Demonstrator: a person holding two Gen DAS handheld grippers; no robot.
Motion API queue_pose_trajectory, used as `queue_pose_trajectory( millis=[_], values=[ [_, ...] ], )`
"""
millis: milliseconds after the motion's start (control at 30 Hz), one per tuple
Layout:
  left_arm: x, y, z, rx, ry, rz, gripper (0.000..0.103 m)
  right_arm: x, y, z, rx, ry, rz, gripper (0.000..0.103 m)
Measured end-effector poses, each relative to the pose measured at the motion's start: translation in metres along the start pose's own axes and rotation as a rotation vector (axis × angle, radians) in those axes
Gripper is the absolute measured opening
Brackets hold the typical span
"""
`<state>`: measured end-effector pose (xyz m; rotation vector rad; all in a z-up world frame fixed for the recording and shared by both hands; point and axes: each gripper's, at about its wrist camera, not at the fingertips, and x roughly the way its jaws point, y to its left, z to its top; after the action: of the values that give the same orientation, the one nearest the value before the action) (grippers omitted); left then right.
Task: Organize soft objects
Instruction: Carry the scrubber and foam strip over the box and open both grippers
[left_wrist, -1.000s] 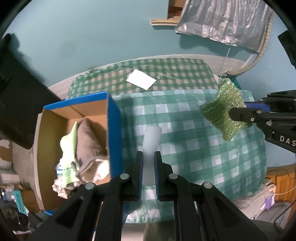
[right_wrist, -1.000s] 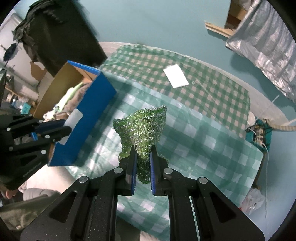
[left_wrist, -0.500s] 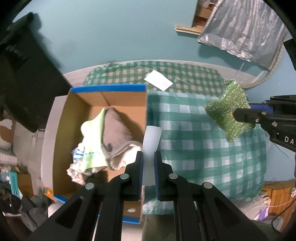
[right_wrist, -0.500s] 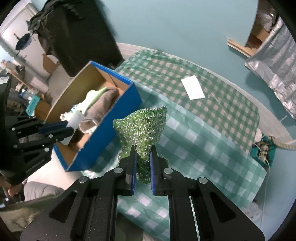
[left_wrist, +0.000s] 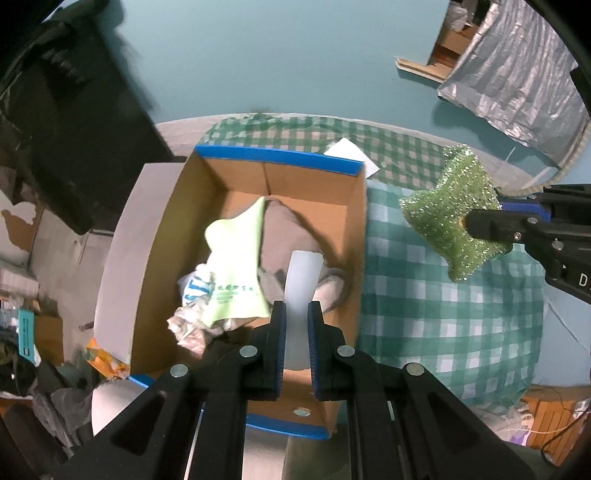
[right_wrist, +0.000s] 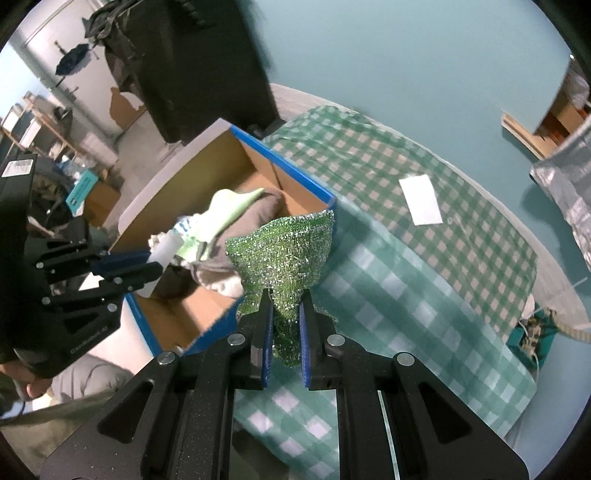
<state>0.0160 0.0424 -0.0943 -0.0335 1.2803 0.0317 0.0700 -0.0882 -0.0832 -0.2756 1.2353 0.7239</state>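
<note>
My left gripper (left_wrist: 295, 314) is shut on a pale white soft strip (left_wrist: 301, 284) and hangs over the open blue-edged cardboard box (left_wrist: 277, 158). Inside the box lie a grey cloth (left_wrist: 284, 232), a light green cloth (left_wrist: 236, 258) and crumpled pieces. My right gripper (right_wrist: 286, 314) is shut on a glittery green scouring pad (right_wrist: 284, 254), held above the checked cloth close to the box's right wall. In the left wrist view the green pad (left_wrist: 454, 218) shows at the right, pinched by the right gripper (left_wrist: 484, 221). The left gripper (right_wrist: 147, 266) with the white strip (right_wrist: 166, 245) appears in the right wrist view.
A green checked tablecloth (right_wrist: 424, 295) covers the table. A white card (right_wrist: 421, 199) lies on its far part. A dark cabinet (right_wrist: 199, 66) stands beyond the box. A silver cover (left_wrist: 517, 70) hangs at the upper right. Clutter and a person's hand (right_wrist: 29, 384) sit at the left.
Both grippers have travelled left toward the box, each keeping its grip. The white strip was over the checked cloth; now it hangs over the box's inside. The green pad has come up to the box's wall.
</note>
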Motion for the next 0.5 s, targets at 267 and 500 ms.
queue_pose_trajectory(
  millis=[267,500],
  values=[
    [0.008,0.026,-0.004,-0.041,0.02,0.011,0.011,0.023,0.028,0.022,-0.049,0.027,0.013,0.01],
    [0.018,0.05,-0.009,-0.079,0.046,0.018,0.011,0.046,0.047,0.035,-0.087,0.06,0.023,0.01]
  ],
)
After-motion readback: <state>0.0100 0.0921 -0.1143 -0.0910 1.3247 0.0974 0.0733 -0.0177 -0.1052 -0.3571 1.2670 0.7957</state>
